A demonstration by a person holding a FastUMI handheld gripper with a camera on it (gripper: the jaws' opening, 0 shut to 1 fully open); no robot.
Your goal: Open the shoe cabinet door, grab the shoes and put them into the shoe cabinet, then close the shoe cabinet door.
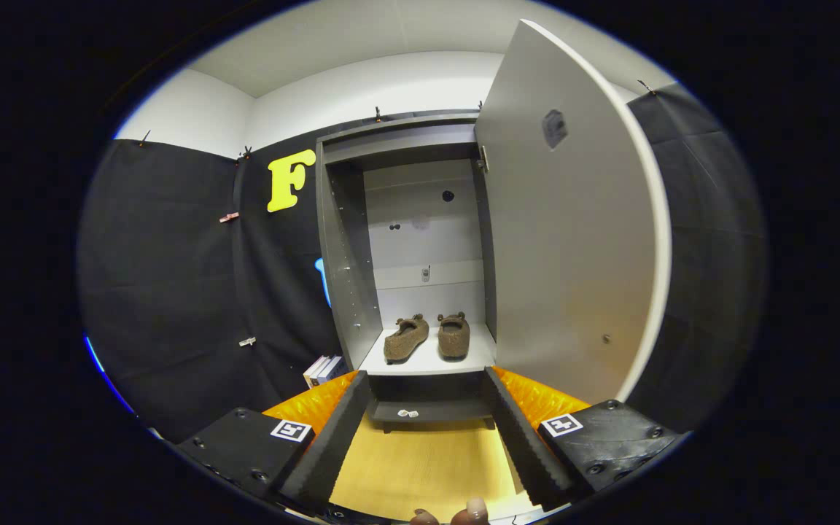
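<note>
A pair of brown shoes [427,337] sits side by side on the lower shelf [427,362] of the grey shoe cabinet [347,248], toes pointing inward, which suggests the stowing step is done. The cabinet door [573,240] stands swung wide to the right on its hinge, leaving the compartment exposed; closing it appears to be what remains of the task. The tool [427,430] hangs back from the cabinet, its fingers spread wide and grasping nothing, with wooden floor [420,467] showing between them and the shoes well beyond their tips. That released, centred pose reads as a withdrawal after setting the shoes down. Two fingertips of a person's hand [464,514] peek in below the tool. A few books [321,370] lean near the cabinet's left foot, and a small pale object [407,413] lies on the low ledge under the shelf. Nothing visible blocks the door's swing back toward the cabinet.
</note>
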